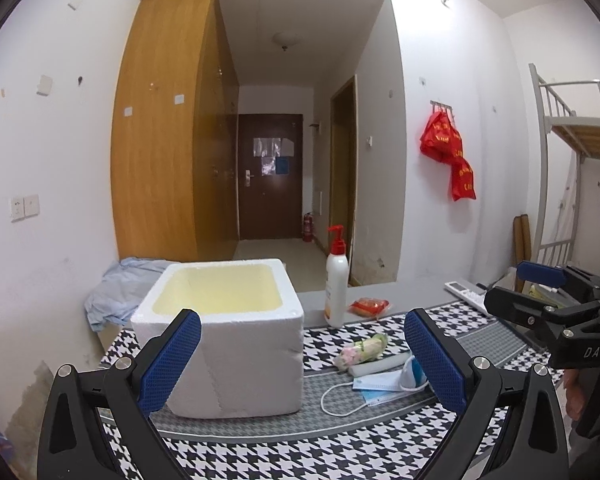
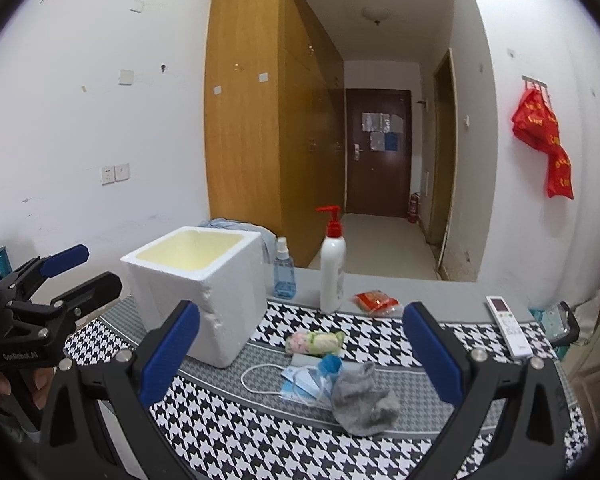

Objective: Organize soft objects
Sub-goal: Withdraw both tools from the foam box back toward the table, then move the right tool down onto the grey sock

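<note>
Soft objects, clustered on a houndstooth-patterned table cover (image 2: 228,396) to the right of a white foam box (image 2: 198,284). Grey sock (image 2: 362,402): crumpled, nearest the cameras. Blue face mask (image 2: 304,384): flat, its white ear loop trailing left toward the box, touching the sock's left edge. Pink-and-green knitted item (image 2: 314,341): rolled, lying behind the mask. A white roll and a blue piece lie between the knitted item and the mask; what they are cannot be told. The foam box stands upright, open, with a pale yellow interior.

Right gripper (image 2: 300,360): jaws spread wide, holding nothing; the cluster lies between and just ahead of its fingers. Left gripper (image 1: 302,360): jaws likewise spread and empty, the box in front of its left finger, the mask and knitted item inside its right finger.

Behind the cluster: white pump bottle (image 2: 332,270), small blue spray bottle (image 2: 284,270), red packet (image 2: 376,302). A white remote (image 2: 508,326) lies to the right.
</note>
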The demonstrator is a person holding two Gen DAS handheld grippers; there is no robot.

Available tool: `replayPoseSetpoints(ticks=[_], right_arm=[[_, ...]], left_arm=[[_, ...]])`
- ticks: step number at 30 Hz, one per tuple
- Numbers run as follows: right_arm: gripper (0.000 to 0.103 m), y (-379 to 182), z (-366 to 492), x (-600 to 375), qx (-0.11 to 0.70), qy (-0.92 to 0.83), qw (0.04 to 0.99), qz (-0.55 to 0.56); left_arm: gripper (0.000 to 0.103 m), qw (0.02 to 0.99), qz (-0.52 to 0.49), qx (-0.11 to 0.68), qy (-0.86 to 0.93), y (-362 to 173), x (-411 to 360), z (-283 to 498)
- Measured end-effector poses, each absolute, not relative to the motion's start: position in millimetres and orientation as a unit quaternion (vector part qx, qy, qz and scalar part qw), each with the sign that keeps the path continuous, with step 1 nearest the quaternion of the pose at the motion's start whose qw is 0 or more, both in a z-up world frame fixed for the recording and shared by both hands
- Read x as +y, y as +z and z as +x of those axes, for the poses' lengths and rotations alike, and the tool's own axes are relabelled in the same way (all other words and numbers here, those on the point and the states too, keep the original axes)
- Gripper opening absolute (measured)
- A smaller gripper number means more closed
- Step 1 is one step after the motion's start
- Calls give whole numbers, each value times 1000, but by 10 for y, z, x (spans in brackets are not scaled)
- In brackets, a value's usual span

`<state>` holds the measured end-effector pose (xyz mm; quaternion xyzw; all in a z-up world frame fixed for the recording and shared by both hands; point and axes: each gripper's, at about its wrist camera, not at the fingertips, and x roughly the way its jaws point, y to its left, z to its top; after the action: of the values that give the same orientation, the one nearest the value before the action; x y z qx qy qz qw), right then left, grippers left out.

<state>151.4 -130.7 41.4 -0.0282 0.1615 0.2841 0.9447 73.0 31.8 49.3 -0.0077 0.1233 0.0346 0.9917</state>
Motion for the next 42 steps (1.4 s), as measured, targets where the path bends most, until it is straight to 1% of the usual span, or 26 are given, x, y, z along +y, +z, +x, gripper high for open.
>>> replayPoseSetpoints(ticks=[11,22,27,35,42], right_arm=[[103,183,1535,-1406,183,271,945,-23],[103,-40,1666,-1539,207,253,945,-19],[103,-171,1778,-1597,227,245,943,-14],[103,-364,1950,-1670,259,232,938,-16],[103,-555,2103,-1733,292,217,931,-10]], left_arm=[[102,992,-9,128,18,306,249,756],[102,988,-17,157,1,61,130,919],[102,986,-3,166,-8,-35,59,1017],[102,980,-13,197,-18,-157,23,1255],[102,972,-1,232,-27,-287,-95,1476]])
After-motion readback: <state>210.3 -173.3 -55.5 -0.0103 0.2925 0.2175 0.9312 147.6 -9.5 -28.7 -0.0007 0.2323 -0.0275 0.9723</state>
